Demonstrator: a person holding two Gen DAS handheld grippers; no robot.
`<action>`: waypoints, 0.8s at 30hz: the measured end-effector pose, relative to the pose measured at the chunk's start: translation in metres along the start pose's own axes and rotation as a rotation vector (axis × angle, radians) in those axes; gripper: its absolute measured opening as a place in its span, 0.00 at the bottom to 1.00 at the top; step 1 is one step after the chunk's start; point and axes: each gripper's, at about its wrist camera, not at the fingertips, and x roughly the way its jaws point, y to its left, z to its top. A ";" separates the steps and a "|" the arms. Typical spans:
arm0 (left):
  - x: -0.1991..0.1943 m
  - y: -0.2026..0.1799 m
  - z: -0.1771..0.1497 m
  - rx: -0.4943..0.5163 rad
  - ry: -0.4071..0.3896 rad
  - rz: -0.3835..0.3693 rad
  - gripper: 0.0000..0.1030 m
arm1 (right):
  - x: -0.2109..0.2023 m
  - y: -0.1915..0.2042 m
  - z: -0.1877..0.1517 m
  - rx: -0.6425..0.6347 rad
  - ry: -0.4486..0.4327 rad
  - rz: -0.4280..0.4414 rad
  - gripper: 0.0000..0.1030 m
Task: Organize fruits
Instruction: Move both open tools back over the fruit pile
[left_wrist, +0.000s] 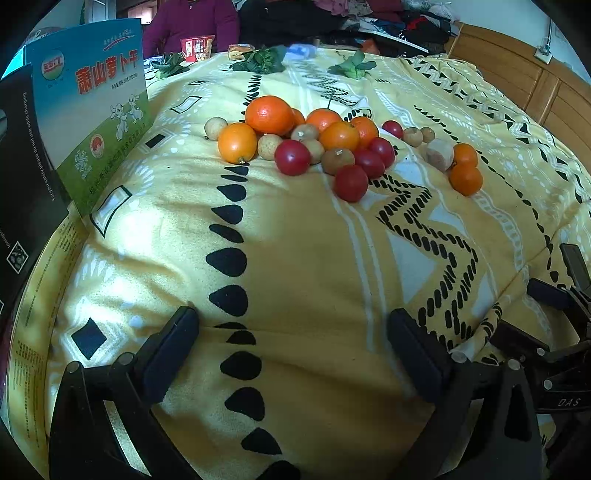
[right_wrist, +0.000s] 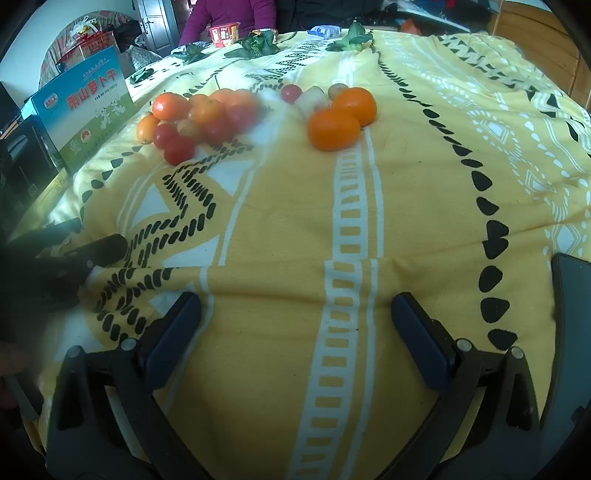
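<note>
On blanket (left_wrist: 295, 258): round fruit pile (left_wrist: 314, 144), glossy oranges, red tomatoes, perhaps longans.
Beside pile: printed box (left_wrist: 92, 110).
Left tool (left_wrist: 291, 347): spread apart, empty.
Right tool (right_wrist: 295, 328): spread apart, empty.

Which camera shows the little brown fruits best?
The left wrist view. There the brown fruits look sharp, mixed among the oranges and red fruits. In the right wrist view that pile is farther off and partly smeared, so only one brown fruit shows clearly, behind the two oranges set apart.
</note>
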 end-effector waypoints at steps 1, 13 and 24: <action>0.000 0.000 0.000 -0.001 -0.002 -0.002 0.99 | 0.000 0.000 0.000 -0.001 0.001 -0.001 1.00; 0.000 0.000 0.001 0.001 -0.001 -0.003 1.00 | 0.000 -0.001 0.000 -0.001 -0.005 0.000 1.00; 0.000 0.000 0.001 -0.002 0.001 -0.007 1.00 | 0.000 -0.001 0.000 0.002 -0.008 0.006 1.00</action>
